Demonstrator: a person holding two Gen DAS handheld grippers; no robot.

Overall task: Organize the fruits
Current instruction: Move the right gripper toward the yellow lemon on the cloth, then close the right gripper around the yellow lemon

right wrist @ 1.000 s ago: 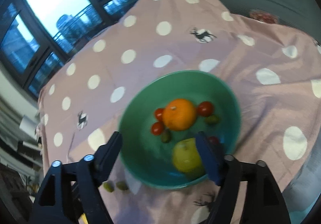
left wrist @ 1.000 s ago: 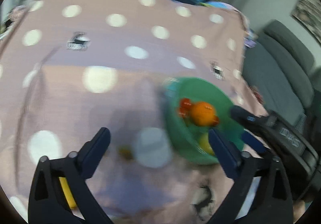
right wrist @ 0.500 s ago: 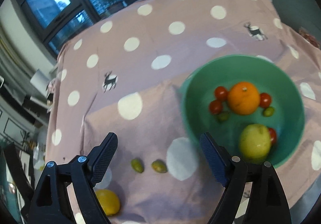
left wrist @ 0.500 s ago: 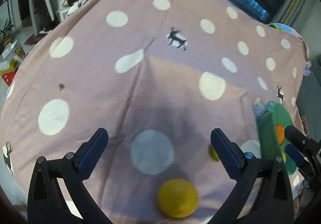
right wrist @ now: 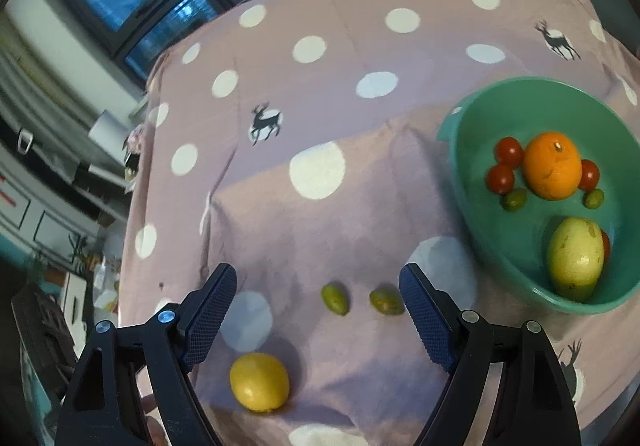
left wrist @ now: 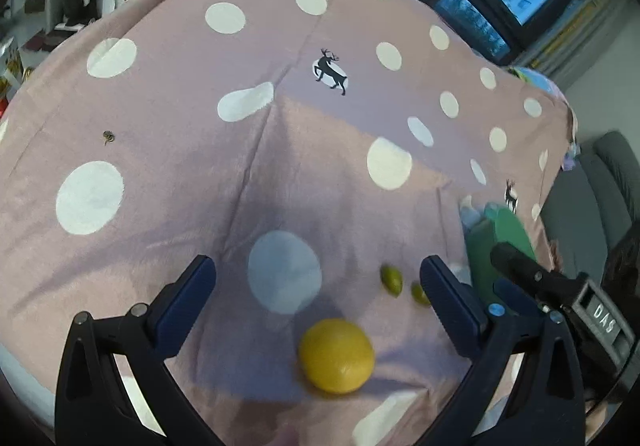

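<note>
Left wrist view puts the lemon (left wrist: pixel 336 355) nearest of all, lying on the cloth between the spread jaws of the left gripper (left wrist: pixel 316 286) and a little toward the right jaw, closer to the camera than the fingertips; the jaws stand wide apart with nothing between their pads. From the right gripper (right wrist: pixel 318 294), whose jaws also stand well apart and hold nothing, the same lemon (right wrist: pixel 259 381) sits low and beside the left jaw, so the left hand looks the nearer and better lined up for it. The lemon is plain yellow, smooth and nearly round, with only a slight long axis running across the left gripper's opening, so either way of closing should seat it, in my judgement. Just past the right gripper's fingertips lie two small green fruits, one (right wrist: pixel 335 298) centred in the gap and the other (right wrist: pixel 385 300) close to the right jaw, each a short oval. Farther off, to the right, the green bowl (right wrist: pixel 460 166) holds an orange (right wrist: pixel 553 165), cherry tomatoes (right wrist: pixel 509 151) and a pale yellow-green fruit (right wrist: pixel 575 258). All rest on the spotted tablecloth (right wrist: pixel 320 94).
</note>
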